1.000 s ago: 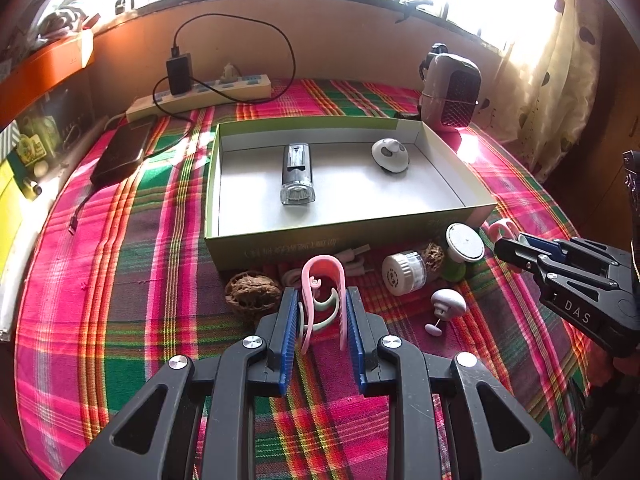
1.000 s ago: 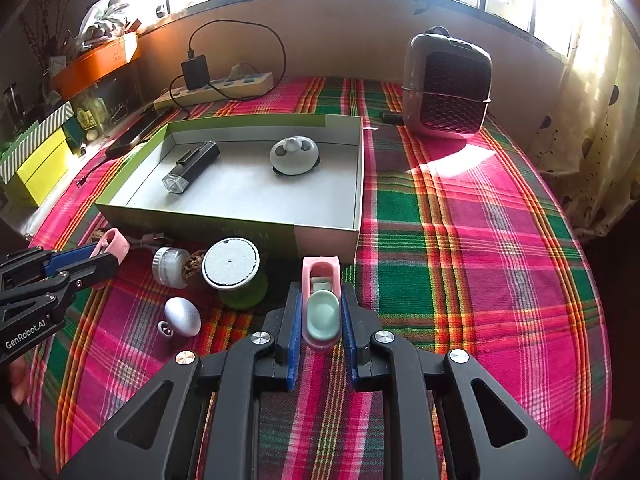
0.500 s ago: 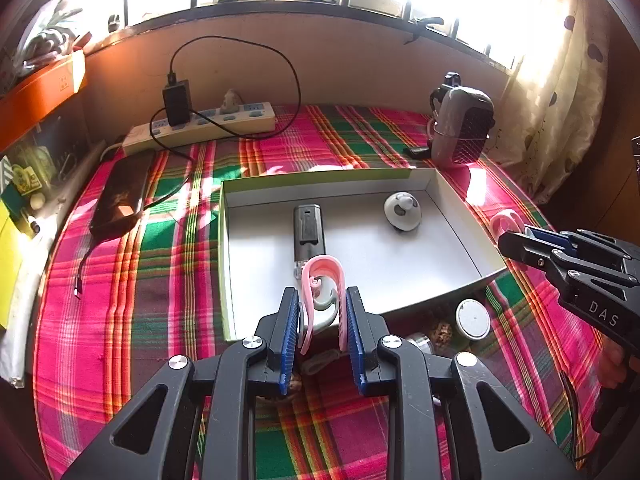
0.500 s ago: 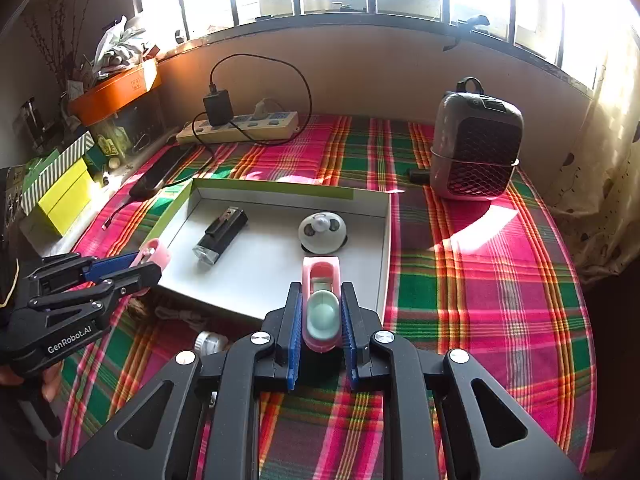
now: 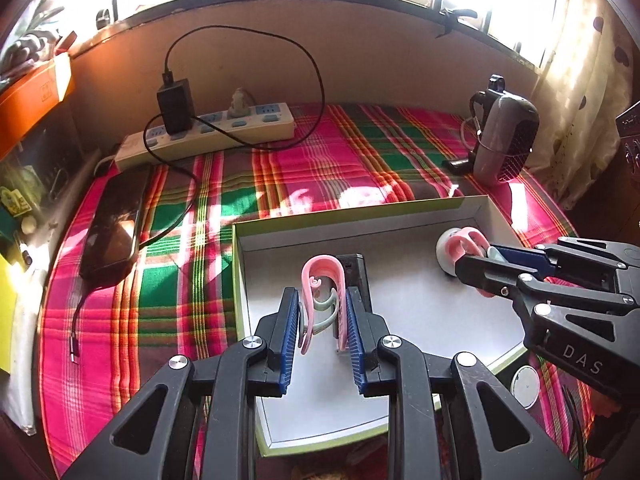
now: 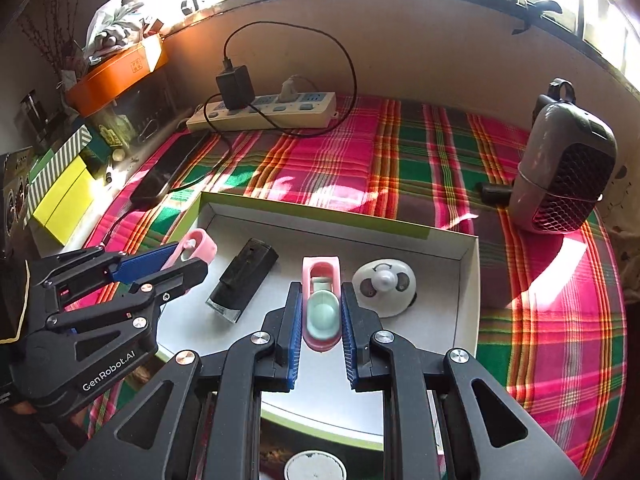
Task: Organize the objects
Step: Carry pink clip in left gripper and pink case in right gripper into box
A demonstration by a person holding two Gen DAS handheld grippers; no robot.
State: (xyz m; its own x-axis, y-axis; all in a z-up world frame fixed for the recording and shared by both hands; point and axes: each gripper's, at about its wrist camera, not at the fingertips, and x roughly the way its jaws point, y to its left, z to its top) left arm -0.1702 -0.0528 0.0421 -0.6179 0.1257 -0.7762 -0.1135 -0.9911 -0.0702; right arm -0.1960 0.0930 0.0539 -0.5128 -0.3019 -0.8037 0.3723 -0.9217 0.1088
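Pink clips point(image 5: 322, 280) point(image 6: 321, 300) sit clamped in both grippers point(image 5: 323, 334) point(image 6: 321, 338) above box point(image 5: 400, 216).

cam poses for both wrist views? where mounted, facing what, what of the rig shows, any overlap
Left wrist: sits behind the left gripper, looking forward and down over the open green-rimmed white cardboard box; its fingers clamp a pink curved plastic clip; the right gripper enters from the right.
Right wrist: sits behind the right gripper, facing the same box; it clamps a pink and mint plastic holder; the left gripper enters from the left.
Shared: box, black rectangular flashlight, white power strip.
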